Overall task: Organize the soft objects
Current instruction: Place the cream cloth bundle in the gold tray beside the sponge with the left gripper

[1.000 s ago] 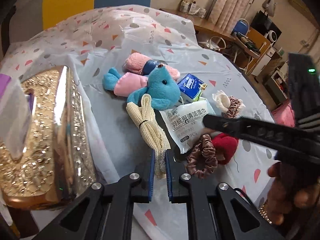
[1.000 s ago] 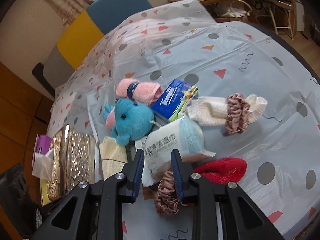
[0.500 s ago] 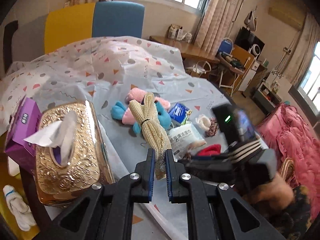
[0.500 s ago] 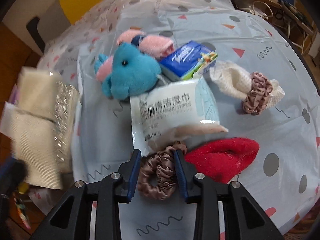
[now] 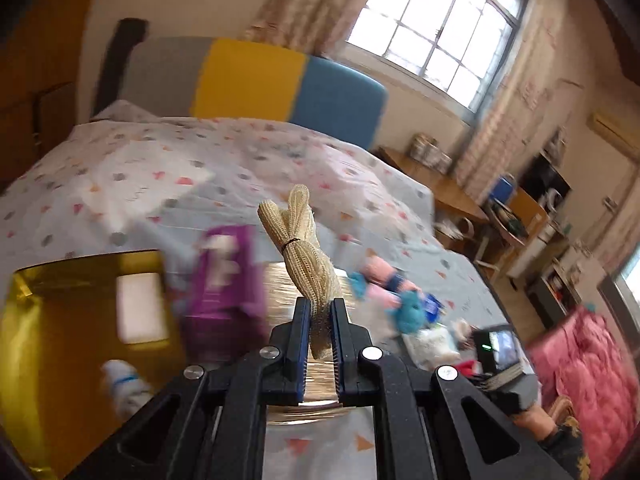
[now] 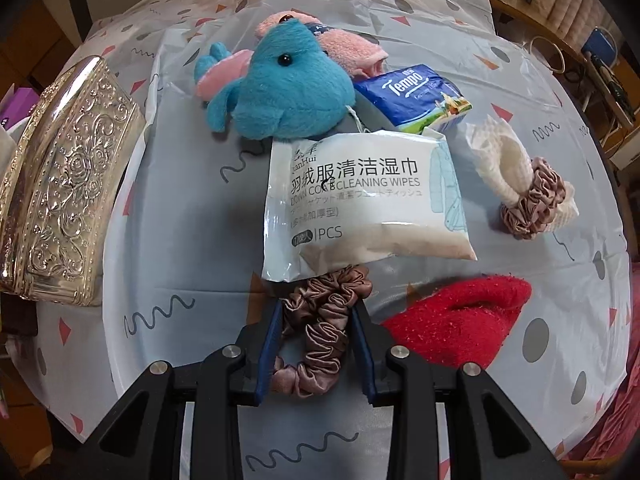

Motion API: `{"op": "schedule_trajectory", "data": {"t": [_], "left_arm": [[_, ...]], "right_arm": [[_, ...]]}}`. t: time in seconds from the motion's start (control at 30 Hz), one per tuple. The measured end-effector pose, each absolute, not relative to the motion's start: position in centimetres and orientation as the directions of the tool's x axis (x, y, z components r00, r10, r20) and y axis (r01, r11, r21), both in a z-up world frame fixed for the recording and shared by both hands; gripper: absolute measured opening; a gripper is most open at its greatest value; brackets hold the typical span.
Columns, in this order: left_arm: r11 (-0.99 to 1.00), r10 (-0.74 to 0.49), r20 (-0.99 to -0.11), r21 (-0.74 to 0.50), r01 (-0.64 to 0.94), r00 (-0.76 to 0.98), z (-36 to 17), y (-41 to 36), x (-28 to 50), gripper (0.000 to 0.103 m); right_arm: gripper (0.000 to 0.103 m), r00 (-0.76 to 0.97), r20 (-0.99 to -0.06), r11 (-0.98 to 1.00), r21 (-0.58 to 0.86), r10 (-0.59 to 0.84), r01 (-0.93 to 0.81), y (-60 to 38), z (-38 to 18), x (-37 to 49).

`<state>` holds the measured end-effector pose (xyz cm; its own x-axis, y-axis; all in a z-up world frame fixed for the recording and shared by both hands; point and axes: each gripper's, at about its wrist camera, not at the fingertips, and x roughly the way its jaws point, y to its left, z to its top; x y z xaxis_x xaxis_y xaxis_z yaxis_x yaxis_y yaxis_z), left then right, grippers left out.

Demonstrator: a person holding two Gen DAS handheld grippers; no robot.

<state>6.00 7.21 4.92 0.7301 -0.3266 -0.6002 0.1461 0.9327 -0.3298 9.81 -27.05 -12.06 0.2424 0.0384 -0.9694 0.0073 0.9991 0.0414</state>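
Observation:
My left gripper point(image 5: 320, 308) is shut on a beige knitted cloth bundle point(image 5: 304, 264), held up in the air above the bed's edge; this view is blurred by motion. My right gripper point(image 6: 316, 312) points down at the bed, jaws partly open around a brown satin scrunchie point(image 6: 320, 332) that lies between the fingers; I see no squeeze on it. Beyond the scrunchie lie a wipes pack point(image 6: 360, 204), a blue plush toy point(image 6: 288, 84), a pink towel point(image 6: 352, 48) and a red cloth point(image 6: 460, 328). A white knit cloth point(image 6: 500, 160) wears a second scrunchie point(image 6: 532, 200).
An embossed metallic tissue box point(image 6: 68, 184) stands at the bed's left edge. A blue Tempo tissue pack point(image 6: 412, 96) lies behind the wipes. In the left wrist view a yellow container point(image 5: 60, 340) and a purple tissue box point(image 5: 224, 280) sit to the left.
The left gripper has risen and swung left with the beige cloth, away from the pile. The right gripper has tipped down over the brown scrunchie, its jaws a little wider.

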Motion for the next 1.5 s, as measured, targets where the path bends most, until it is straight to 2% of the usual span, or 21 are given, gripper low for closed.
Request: {"op": "schedule_trajectory", "data": {"t": [0.23, 0.53, 0.57, 0.7, 0.83, 0.9, 0.97, 1.17, 1.5], "left_arm": [[0.963, -0.116, -0.677, -0.255, -0.083, 0.727, 1.0, 17.4, 6.9, 0.01], [0.957, -0.064, -0.785, -0.224, -0.185, 0.616, -5.8, 21.5, 11.2, 0.012], [0.955, -0.068, -0.795, -0.227, -0.192, 0.603, -6.3, 21.7, 11.5, 0.016], [0.944, -0.064, -0.803, -0.242, -0.226, 0.593, -7.3, 21.8, 11.3, 0.024], [0.938, -0.029, -0.8, -0.229, -0.261, 0.599, -7.3, 21.6, 10.0, 0.042], [0.934, -0.003, -0.796, -0.219, -0.282, 0.606, -7.0, 21.5, 9.0, 0.045], [0.932, 0.05, -0.785, -0.186, -0.313, 0.617, -6.4, 21.3, 7.7, 0.059], [0.927, 0.145, -0.729, -0.136, -0.349, 0.669, -4.3, 20.8, 4.3, 0.087], [0.932, 0.201, -0.694, -0.08, -0.352, 0.691, -3.1, 20.3, 1.2, 0.096]], "right_arm": [[0.033, 0.267, -0.964, 0.999, -0.015, -0.003, -0.042, -25.2, -12.3, 10.2], [0.02, 0.312, -0.949, 0.988, -0.089, -0.045, -0.126, -22.3, -12.2, 9.1], [0.019, 0.316, -0.947, 0.986, -0.098, -0.051, -0.134, -22.0, -12.2, 8.9], [0.017, 0.32, -0.945, 0.983, -0.115, -0.064, -0.144, -21.5, -12.3, 8.3], [0.017, 0.321, -0.945, 0.982, -0.121, -0.068, -0.148, -21.1, -12.5, 8.3], [0.017, 0.322, -0.944, 0.981, -0.122, -0.069, -0.149, -21.0, -12.5, 8.1], [0.017, 0.323, -0.944, 0.981, -0.125, -0.07, -0.151, -20.9, -12.5, 8.2], [0.016, 0.331, -0.938, 0.97, -0.166, -0.1, -0.176, -20.2, -12.9, 8.2], [0.016, 0.306, -0.951, 0.943, -0.143, -0.047, -0.299, -16.2, -12.2, 6.1]]}}
